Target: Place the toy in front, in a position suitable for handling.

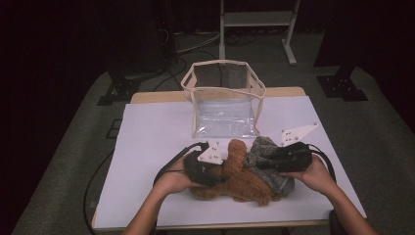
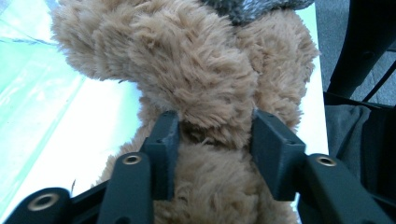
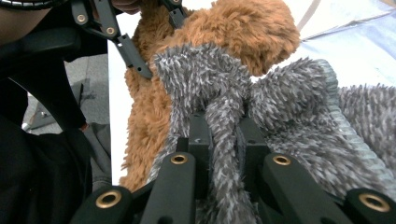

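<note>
Both grips look made, but the lifting and packing are still to do: the brown plush teddy bear lies on the white table just in front of the clear zip bag, which stands open. The left gripper has its jaws pressed into a thick roll of the bear's fur. The right gripper is clamped tight on a fold of the grey fuzzy garment draped over the bear, so nothing has gone into the bag yet.

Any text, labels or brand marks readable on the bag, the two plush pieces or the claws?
None can be read. The clear bag, the brown plush, the grey plush, the left claw and the right claw show no words, numbers or signs.
</note>
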